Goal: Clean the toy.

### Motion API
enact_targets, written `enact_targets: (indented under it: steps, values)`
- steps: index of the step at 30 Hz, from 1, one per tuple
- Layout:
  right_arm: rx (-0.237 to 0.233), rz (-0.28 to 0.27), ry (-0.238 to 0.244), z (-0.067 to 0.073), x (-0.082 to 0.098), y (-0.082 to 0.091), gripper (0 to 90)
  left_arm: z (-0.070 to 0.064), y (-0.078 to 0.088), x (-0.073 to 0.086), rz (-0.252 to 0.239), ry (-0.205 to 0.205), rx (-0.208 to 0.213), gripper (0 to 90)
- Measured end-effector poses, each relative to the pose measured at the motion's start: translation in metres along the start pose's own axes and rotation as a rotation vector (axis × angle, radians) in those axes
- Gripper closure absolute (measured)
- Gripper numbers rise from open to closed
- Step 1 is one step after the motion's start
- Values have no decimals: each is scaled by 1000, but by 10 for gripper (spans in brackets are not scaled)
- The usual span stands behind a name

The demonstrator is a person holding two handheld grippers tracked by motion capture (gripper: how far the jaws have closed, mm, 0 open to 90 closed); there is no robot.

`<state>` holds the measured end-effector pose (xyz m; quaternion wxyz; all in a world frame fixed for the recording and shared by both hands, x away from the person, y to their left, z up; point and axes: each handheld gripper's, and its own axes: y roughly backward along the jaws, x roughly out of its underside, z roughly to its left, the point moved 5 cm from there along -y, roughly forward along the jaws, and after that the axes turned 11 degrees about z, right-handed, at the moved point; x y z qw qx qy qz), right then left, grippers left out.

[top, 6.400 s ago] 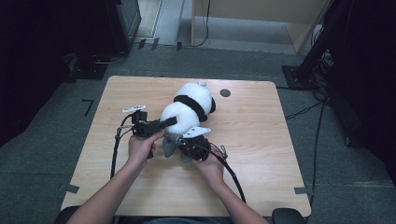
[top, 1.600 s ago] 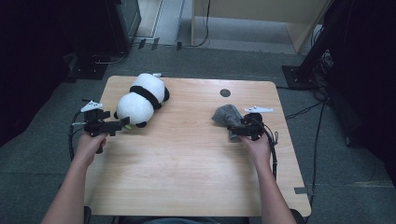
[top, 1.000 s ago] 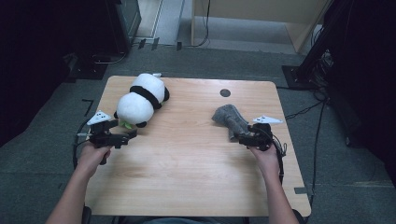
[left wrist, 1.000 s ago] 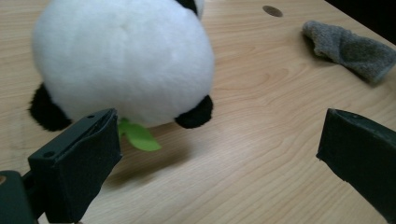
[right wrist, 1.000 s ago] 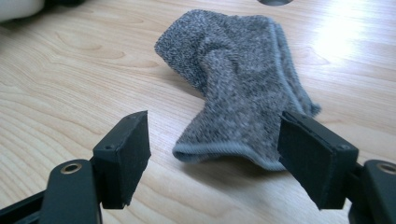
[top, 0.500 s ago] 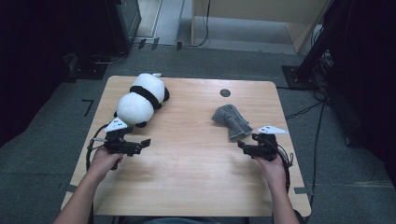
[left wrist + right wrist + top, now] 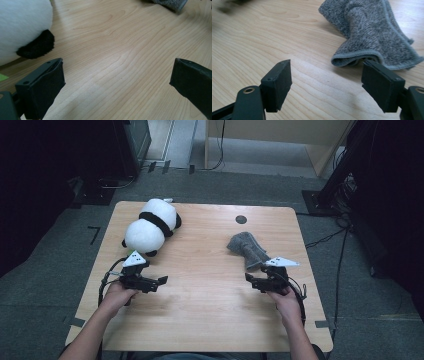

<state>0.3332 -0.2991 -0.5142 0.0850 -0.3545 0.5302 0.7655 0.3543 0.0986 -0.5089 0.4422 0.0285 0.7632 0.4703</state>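
While high view blurs it, right tongs (image 7: 325, 82) gape beside cloth (image 7: 368, 32).

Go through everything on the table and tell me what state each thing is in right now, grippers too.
Panda: lying on its side at the table's far left, not held.
Cloth: crumpled, lying loose at the right, not held.
Left gripper: open, nothing between its fingers, near the panda.
Right gripper: open, holding nothing, near the cloth's edge.
Table: bare wood between the two grippers.
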Motion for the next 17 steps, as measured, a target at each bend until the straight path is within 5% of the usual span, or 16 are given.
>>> enact_targets:
  steps: [17]
  values:
    - [-15, 43, 62, 7, 2, -4, 232, 2, -1, 1, 8, 1, 3, 0]
